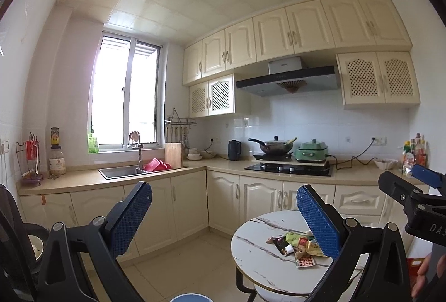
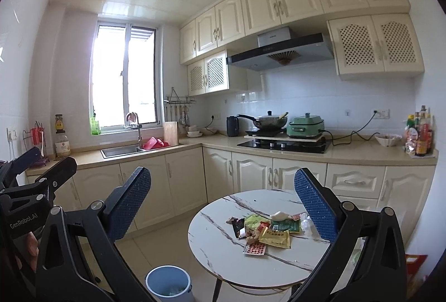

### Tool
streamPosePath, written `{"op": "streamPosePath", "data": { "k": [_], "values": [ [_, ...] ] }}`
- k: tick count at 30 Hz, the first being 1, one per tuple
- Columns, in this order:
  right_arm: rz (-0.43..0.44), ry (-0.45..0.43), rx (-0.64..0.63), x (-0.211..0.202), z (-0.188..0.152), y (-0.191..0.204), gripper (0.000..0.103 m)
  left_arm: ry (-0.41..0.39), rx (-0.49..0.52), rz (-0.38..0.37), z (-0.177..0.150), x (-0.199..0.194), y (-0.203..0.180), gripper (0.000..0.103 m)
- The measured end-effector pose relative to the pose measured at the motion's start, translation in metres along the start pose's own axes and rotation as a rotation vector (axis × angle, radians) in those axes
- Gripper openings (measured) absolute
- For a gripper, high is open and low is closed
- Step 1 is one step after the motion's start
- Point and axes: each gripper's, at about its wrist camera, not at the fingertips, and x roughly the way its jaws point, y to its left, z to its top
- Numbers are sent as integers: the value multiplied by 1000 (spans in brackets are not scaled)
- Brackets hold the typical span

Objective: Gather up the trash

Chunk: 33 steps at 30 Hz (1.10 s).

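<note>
Trash (image 2: 263, 229) litters the table (image 2: 223, 254) ahead of both gaping, empty grippers (image 1: 224, 215) (image 2: 223, 200); bin (image 2: 168, 284) below; "GenRobot.AI" on left.

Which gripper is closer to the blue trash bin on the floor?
Left, probably. The bin sits just below the left gripper; from the right gripper it lies lower left, farther off.

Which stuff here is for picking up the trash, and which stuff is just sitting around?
For the job:
- pile of wrappers on the round table
- blue bin on the floor
- left claw and right claw, both open and empty

Just sitting around:
- wok and green cooker
- kettle
- sauce bottles
- cutting board
</note>
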Motion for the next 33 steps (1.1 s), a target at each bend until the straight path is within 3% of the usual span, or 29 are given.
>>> {"op": "streamPosePath", "data": {
  "k": [33],
  "values": [
    [-18, 37, 11, 12, -11, -11, 103, 50, -2, 3, 36, 69, 9, 102]
  ]
}}
